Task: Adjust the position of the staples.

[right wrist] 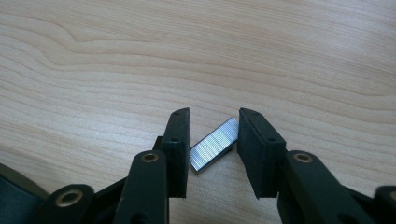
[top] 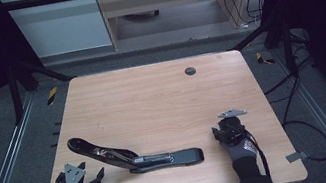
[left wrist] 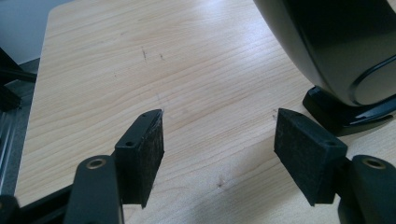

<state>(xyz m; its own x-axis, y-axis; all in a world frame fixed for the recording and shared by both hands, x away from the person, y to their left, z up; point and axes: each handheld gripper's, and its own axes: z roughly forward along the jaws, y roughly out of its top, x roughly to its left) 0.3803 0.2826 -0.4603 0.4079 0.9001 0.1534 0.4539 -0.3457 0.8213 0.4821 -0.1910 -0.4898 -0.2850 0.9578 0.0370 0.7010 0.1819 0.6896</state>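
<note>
There is one black stapler [top: 134, 157] on the tabletop [top: 152, 98], and it lies open, with its top arm swung up and back. There is one short strip of staples [right wrist: 213, 145], silver and shiny. There are two tools, one in each gloved hand.

The right tool [right wrist: 213, 140] has the strip of staples right between its two pads. The strip lies slanted on the wood. Its top end is at the right-hand pad and its bottom end is at the left-hand pad. The jaws stand a little apart, and I cannot tell if the pads press on the strip yet. In the high view the right tool [top: 228, 128] sits to the right of the stapler's flat base, apart from it. The near edge of the tabletop is close behind this hand, and the right edge is a bit farther off.

The left tool [left wrist: 219, 140] has its jaws wide apart, with nothing but bare wood between them. The stapler's raised arm [left wrist: 336, 46] is just ahead of it and to the right, big and dark, and does not touch the pads. In the high view the left tool [top: 77, 180] is by the near left corner of the tabletop, just beside the stapler's raised end.

Ahead of both tools the tabletop is wide and bare. One small dark round hole [top: 190, 71] sits far off near the back edge.
</note>
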